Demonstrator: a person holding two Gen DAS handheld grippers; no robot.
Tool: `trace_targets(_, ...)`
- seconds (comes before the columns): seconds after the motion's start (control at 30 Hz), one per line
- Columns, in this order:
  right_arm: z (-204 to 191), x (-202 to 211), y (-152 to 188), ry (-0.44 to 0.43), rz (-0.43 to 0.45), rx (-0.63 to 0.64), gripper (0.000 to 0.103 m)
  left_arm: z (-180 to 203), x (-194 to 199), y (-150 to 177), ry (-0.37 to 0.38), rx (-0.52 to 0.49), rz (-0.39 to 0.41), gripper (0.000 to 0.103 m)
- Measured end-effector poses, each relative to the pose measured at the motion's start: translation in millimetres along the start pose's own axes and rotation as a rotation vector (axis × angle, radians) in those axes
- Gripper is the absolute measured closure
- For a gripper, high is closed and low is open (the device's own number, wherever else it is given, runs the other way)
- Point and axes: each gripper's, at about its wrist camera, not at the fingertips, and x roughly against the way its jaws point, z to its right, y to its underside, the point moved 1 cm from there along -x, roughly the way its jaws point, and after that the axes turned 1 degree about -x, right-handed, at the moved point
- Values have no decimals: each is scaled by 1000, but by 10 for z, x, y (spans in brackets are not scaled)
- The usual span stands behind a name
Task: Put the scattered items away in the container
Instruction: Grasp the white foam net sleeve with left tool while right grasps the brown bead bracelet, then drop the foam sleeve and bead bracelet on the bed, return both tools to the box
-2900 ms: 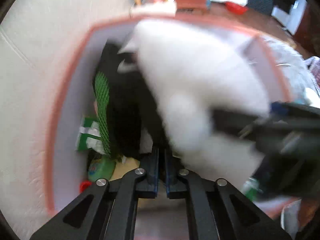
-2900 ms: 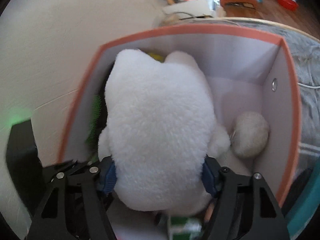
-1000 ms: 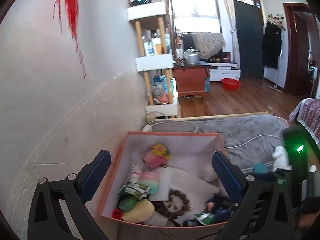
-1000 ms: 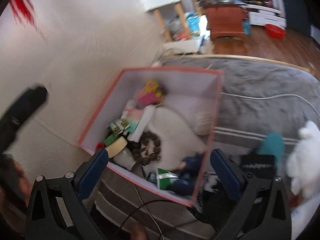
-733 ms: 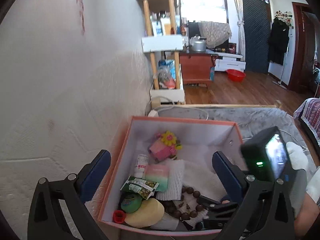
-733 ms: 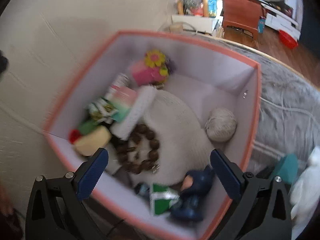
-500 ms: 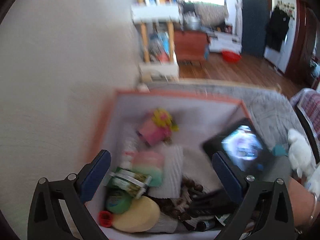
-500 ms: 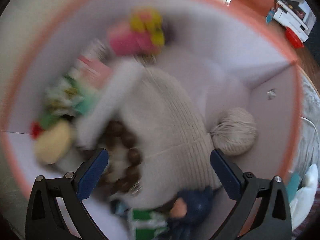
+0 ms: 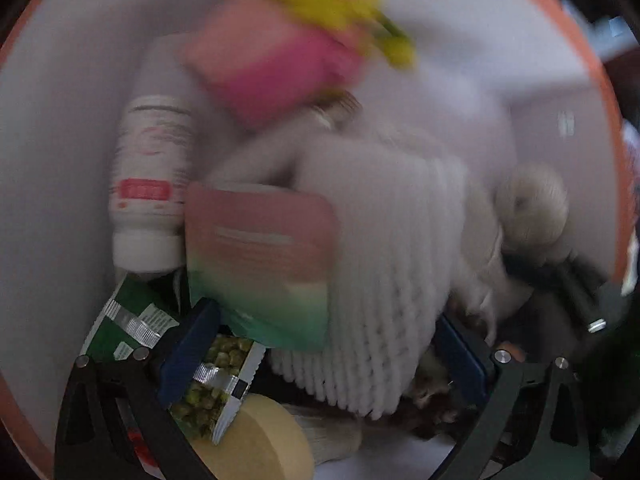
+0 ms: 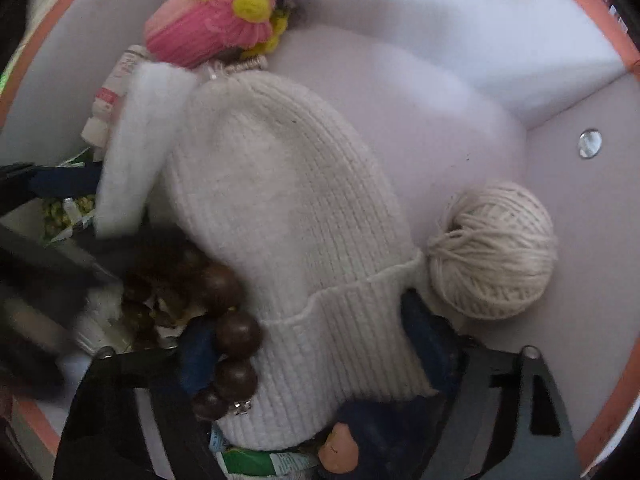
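Observation:
Both grippers reach down inside the orange-rimmed box (image 10: pixel 624 40). My left gripper (image 9: pixel 324 356) is open, its jaws on either side of a pink-to-green packet (image 9: pixel 260 264) and a white knitted item (image 9: pixel 384 308). My right gripper (image 10: pixel 316 340) is open, its jaws straddling the cuff of a white knit hat (image 10: pixel 288 208). Brown beads (image 10: pixel 232 344) lie by its left finger. A ball of cream yarn (image 10: pixel 492 248) sits right of the hat. A pink crocheted piece with yellow flowers (image 10: pixel 216 28) lies at the far side.
A white bottle (image 9: pixel 152 184), a green pea snack bag (image 9: pixel 200 392) and a yellow round block (image 9: pixel 256 444) crowd the box's left side. A small dark-blue doll (image 10: pixel 360 436) lies under the right gripper. The box's white walls (image 9: pixel 60 120) close in all round.
Both grippers have dropped from above the box down into it, staying open. The white plush toy that the right gripper held earlier is gone from its jaws.

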Motion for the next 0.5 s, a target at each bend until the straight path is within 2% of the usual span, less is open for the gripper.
trace_targets(0.07,20,140,72,-30,34,-11,57,-6,42,69,29,26,29,17)
trace_targets(0.1,53,225,122,-58,56,-28,67,-67,92,117,60,64,54,46)
trace_targets(0.13,93,299,167,-88,75,-48,70,-158,151,183,117,115,74,62)
trace_targets(0.17,145,390,218,-123,100,-73,79,-222,198,253,173,146,84,70)
trace_targets(0.2,201,505,275,-168,132,-97,86,-266,247,343,249,164,91,95)
trace_targets(0.23,248,610,322,-213,159,-116,86,-285,299,423,261,165,103,95)
trace_targets(0.3,321,867,429,-327,205,-156,86,-302,462,612,226,152,139,95)
trace_targets(0.43,315,1392,606,-416,288,-166,86,-312,962,894,312,183,229,95)
trace_targets(0.5,260,1736,751,-417,342,-142,86,-207,1307,1038,321,157,287,95)
